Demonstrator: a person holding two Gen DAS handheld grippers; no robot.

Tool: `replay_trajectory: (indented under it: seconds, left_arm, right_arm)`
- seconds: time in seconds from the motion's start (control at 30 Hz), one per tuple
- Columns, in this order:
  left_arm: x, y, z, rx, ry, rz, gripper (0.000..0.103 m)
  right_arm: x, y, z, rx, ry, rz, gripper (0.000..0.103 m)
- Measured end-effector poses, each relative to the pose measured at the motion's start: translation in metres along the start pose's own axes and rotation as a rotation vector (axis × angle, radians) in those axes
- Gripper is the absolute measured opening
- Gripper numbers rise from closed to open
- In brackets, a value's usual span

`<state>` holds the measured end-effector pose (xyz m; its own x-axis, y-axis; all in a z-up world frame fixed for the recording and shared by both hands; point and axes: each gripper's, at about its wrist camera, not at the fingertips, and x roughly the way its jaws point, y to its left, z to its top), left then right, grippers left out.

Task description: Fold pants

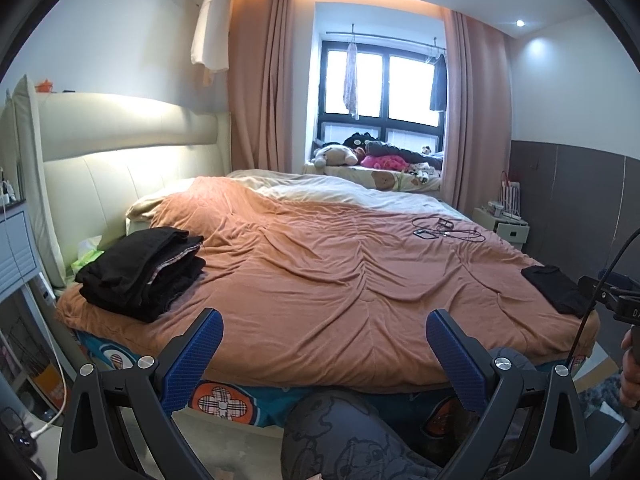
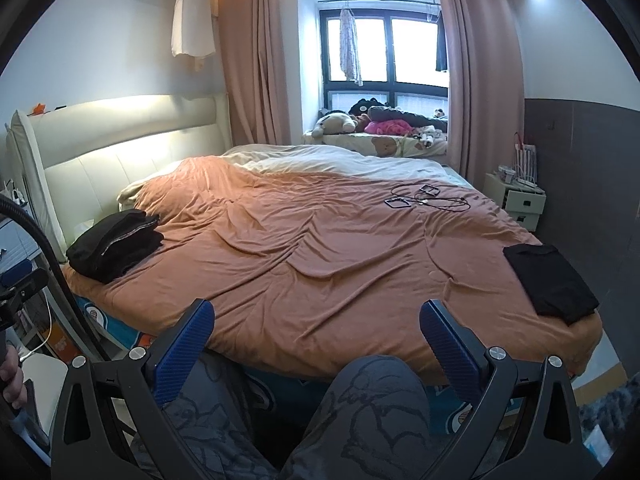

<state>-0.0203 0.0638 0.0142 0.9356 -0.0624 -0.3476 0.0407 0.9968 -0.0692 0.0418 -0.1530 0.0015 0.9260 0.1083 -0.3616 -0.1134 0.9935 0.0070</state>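
A stack of folded black pants [image 1: 140, 272] [image 2: 114, 246] lies on the near left corner of the bed, by the headboard. One flat folded black garment [image 1: 558, 290] [image 2: 550, 282] lies at the near right corner. My left gripper [image 1: 324, 332] is open and empty, held off the bed's front edge above a person's knee. The right gripper [image 2: 316, 326] is open too, with nothing between its blue fingers [image 2: 186, 344], and hangs over the person's patterned trouser legs. Both grippers are well apart from the garments.
An orange blanket [image 1: 340, 264] covers the bed, with black cables and small frames [image 2: 424, 198] lying at the far right. A window seat with plush toys [image 1: 340, 154] is behind. A white nightstand [image 2: 520, 204] stands right; a cabinet and cords [image 1: 24, 280] stand left.
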Motion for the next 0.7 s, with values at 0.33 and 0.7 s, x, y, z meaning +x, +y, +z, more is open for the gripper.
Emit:
replay_trajectory:
  seconds: [0.33, 0.7]
  left_arm:
    - [-0.0023, 0.0046, -0.0010, -0.025, 0.004, 0.007, 0.102]
    - [-0.0053, 0.0085, 0.0019, -0.038, -0.006, 0.014, 0.102]
  right_arm:
    - [-0.0023, -0.0037, -0.0055, -0.008, 0.002, 0.008, 0.103]
    - [-0.0026, -0.0054, -0.0022, -0.012, 0.004, 0.001, 0.103]
